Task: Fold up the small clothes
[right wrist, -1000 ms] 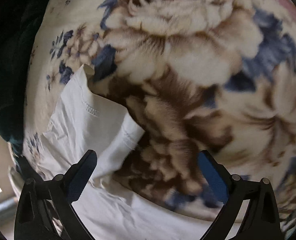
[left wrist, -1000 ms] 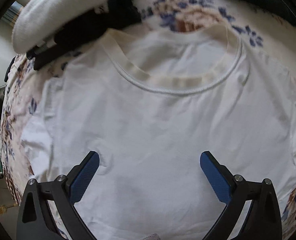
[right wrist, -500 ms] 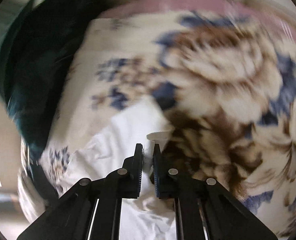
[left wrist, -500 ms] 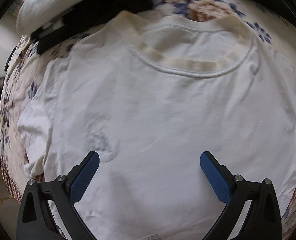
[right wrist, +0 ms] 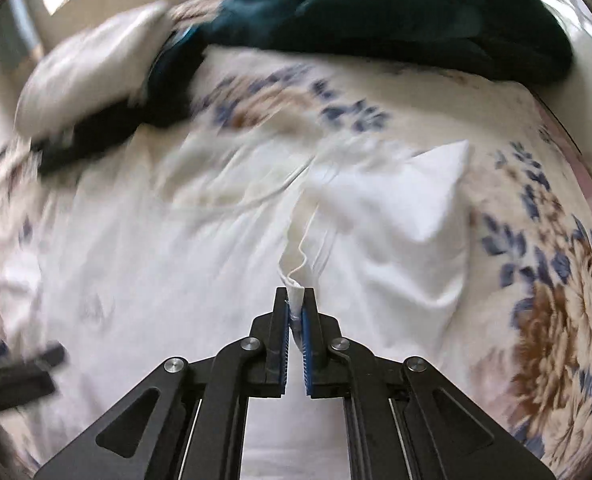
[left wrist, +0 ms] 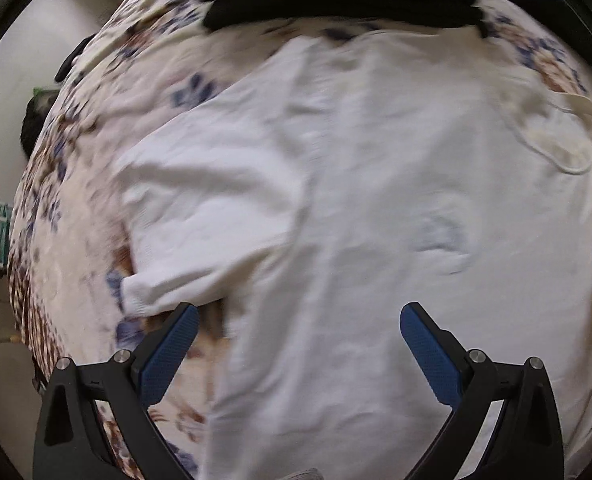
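Pinching a fold of the white shirt (right wrist: 200,264), the right claw (right wrist: 295,300) is pressed together on the sleeve edge. That shirt lies flat on the flowery bed (right wrist: 544,320). Left claw (left wrist: 296,320) hangs spread above it. Next, lay the sleeve toward nine o'clock, I think.

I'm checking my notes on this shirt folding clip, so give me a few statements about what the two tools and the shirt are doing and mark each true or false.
1. The right tool is shut on a pinch of the white shirt. True.
2. The left tool is clamped on the shirt's sleeve. False: its jaws stand wide open above the shirt, holding nothing.
3. The shirt lies on a flowered blanket. True.
4. The shirt is already folded into a neat square. False: it lies mostly spread out, with only one part lifted and turned over by the right tool.
5. A dark garment lies beyond the shirt. True.
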{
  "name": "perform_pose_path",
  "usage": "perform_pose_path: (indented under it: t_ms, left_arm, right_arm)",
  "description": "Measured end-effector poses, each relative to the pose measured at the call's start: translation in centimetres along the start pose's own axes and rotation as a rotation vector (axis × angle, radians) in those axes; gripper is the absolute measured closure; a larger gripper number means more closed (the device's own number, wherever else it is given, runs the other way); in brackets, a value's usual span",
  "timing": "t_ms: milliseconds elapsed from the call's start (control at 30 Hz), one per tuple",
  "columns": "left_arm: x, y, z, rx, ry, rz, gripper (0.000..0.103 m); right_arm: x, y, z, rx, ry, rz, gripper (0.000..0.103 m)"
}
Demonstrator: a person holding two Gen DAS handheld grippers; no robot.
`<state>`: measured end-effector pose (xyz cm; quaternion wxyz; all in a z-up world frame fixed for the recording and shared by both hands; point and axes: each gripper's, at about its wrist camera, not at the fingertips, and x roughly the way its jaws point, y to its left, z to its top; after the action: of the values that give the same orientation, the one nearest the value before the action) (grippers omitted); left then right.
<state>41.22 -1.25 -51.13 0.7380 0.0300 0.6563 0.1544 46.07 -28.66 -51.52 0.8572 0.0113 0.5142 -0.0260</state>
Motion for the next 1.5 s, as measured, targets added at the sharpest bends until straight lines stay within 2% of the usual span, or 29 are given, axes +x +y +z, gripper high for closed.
perform_pose_path:
  t_ms: [100,267,333,400,467,500,533,600,700,767,800,933,967,1000,1033,1067,1100,1133,1167,1233,1333,1400,1500]
  left_arm:
    - [0.6,0.9,-0.5,-0.036,0.018,0.004,0.000]
    - [0.8,2.0,-1.2,-0.075,0.029,-0.013,0.000]
    - [0.6,2.1,-0.4,-0.076,0.019,-0.043,0.000]
    - [-0.4,0.7,0.8,-0.047,-0.001,-0.116,0.000]
    - [-2.1,-1.8,3.1,0.023,-0.052,-0.187,0.000]
    - [-2.5,-3.1,4.2,0.056,-0.060,-0.229,0.000]
    - [-2.9,-4.4,5.1,0.085,-0.065,-0.259,0.000]
    - [-3.5,-8.2,7.3,0.170,-0.070,-0.347,0.000]
    - [-3.6,-13.1,9.4,0.281,-0.070,-0.433,0.003]
    - [-3.1,-16.6,10.3,0.364,-0.041,-0.456,0.005]
    - [-2.5,-18.5,10.6,0.413,-0.027,-0.470,0.009]
    - [-0.6,-23.3,10.7,0.534,-0.006,-0.420,0.012]
    - [-0.2,-24.1,10.6,0.557,-0.008,-0.407,0.016]
    - [0.2,-24.9,10.5,0.580,-0.014,-0.395,0.027]
    - [0.4,-25.4,10.4,0.593,-0.016,-0.391,0.051]
    - [0.7,-25.8,10.2,0.603,-0.020,-0.394,0.067]
    - [0.7,-26.0,10.0,0.607,-0.024,-0.412,0.089]
    - [0.6,-26.1,9.7,0.604,-0.050,-0.413,0.100]
    - [0.4,-26.1,9.5,0.603,-0.078,-0.414,0.101]
    - [-0.2,-25.2,9.0,0.583,-0.141,-0.430,0.102]
    - [-0.1,-23.5,9.3,0.522,-0.161,-0.440,0.103]
    - [-0.2,-22.6,9.1,0.487,-0.180,-0.417,0.103]
    - [-0.1,-21.0,9.4,0.430,-0.168,-0.403,0.103]
  right_arm:
    - [0.4,0.6,-1.7,-0.056,0.016,-0.034,0.097]
    - [0.2,2.0,-2.5,-0.152,0.037,-0.012,0.097]
    - [0.7,2.6,-2.5,-0.200,0.097,0.038,0.097]
    - [0.8,2.0,-2.4,-0.165,0.163,0.072,0.094]
    - [-0.1,-0.3,-2.2,-0.035,0.181,0.111,0.072]
    - [-0.5,-1.4,-2.1,0.020,0.183,0.115,0.053]
    - [-1.3,-3.2,-2.4,0.117,0.175,0.127,0.047]
    - [-2.1,-5.5,-3.0,0.241,0.169,0.126,0.047]
    - [-2.8,-9.2,-4.7,0.490,0.178,0.143,0.047]
    - [-2.5,-10.9,-5.7,0.631,0.202,0.158,0.047]
    - [-2.2,-11.8,-6.8,0.725,0.218,0.179,0.047]
    - [-1.4,-13.2,-10.1,0.940,0.260,0.220,0.047]
    - [-1.3,-13.4,-10.7,0.968,0.264,0.221,0.047]
    - [-1.3,-13.2,-10.9,0.978,0.263,0.220,0.047]
    - [-1.4,-13.2,-11.2,0.988,0.255,0.217,0.047]
    - [-1.4,-13.2,-11.2,0.990,0.253,0.214,0.047]
    - [-1.5,-13.2,-11.4,0.991,0.250,0.209,0.047]
    - [-1.5,-13.1,-11.5,0.992,0.245,0.206,0.047]
    - [-1.5,-13.2,-11.5,0.993,0.243,0.202,0.048]
    - [-1.8,-12.8,-11.7,0.985,0.241,0.191,0.059]
    - [-1.4,-12.4,-11.0,0.935,0.248,0.181,0.060]
    - [-1.1,-12.0,-10.3,0.902,0.255,0.182,0.060]
    - [-1.5,-12.4,-10.1,0.858,0.256,0.168,0.060]
